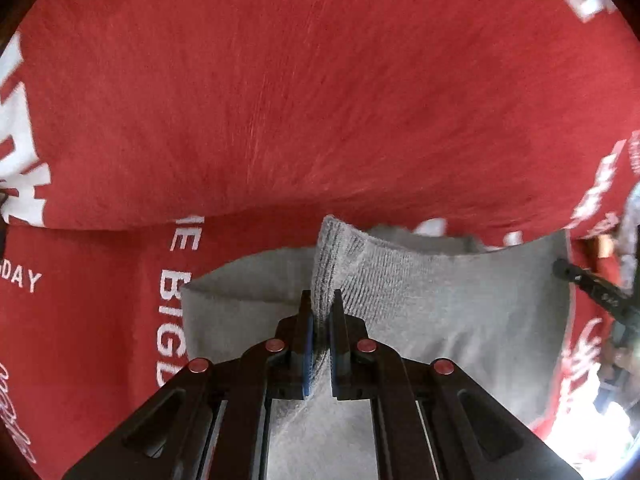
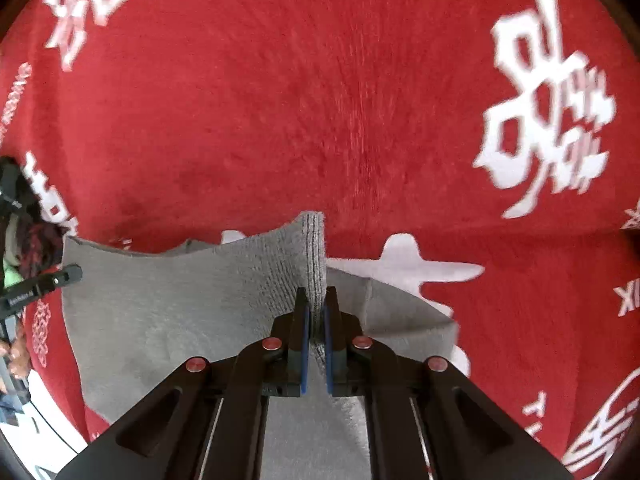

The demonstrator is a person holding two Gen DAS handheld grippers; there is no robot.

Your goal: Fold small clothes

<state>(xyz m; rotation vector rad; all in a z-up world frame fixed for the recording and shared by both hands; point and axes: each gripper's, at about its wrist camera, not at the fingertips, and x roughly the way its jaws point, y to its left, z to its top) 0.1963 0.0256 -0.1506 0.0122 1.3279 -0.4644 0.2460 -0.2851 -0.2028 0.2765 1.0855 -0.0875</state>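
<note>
Lower left of the frame, I read "DAY" and "BIG" on the red cloth (image 1: 320, 100); left tongs (image 1: 321, 312) and right tongs (image 2: 316, 312) each clamp the grey garment's (image 1: 440, 312) ribbed edge.

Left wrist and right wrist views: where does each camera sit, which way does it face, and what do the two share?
Left wrist: on the left gripper, looking steeply down along its fingers, shut on the grey garment over the red cloth; right gripper at the right edge.
Right wrist: on the right gripper, same downward look, shut on the grey garment; left gripper at the left edge.
Shared: garment, red cloth.
</note>
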